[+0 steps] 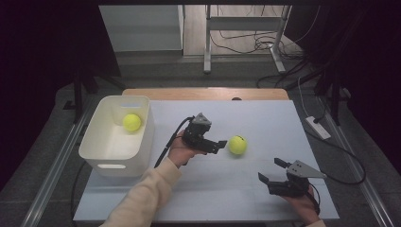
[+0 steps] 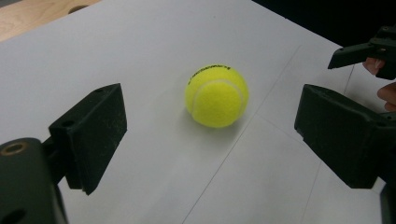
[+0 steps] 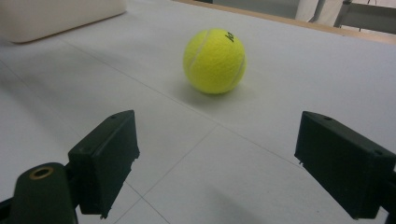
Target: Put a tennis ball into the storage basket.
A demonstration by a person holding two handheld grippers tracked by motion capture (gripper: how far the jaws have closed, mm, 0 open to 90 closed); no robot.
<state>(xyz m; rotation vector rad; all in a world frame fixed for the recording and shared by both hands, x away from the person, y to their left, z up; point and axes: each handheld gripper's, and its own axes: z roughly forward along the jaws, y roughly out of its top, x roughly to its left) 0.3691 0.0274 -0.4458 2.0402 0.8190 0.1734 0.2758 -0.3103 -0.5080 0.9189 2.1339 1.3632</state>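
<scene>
A yellow tennis ball point(image 1: 237, 144) lies on the white table top point(image 1: 265, 118), near its middle. My left gripper point(image 1: 221, 144) points right at it, open, with the ball point(image 2: 216, 95) just ahead of its jaws and untouched. Nothing is between them. My right gripper point(image 1: 270, 170) rests near the front right, open and empty, aimed toward the same ball point(image 3: 214, 60), which lies well ahead of it. A second tennis ball point(image 1: 132, 122) sits inside the white bin point(image 1: 90, 146) at the left.
The bin's wall point(image 3: 56, 16) shows at the far left of the right gripper view. A wooden strip point(image 1: 203, 93) runs along the table's back edge. Cables and a metal stand point(image 1: 246, 28) are on the floor beyond.
</scene>
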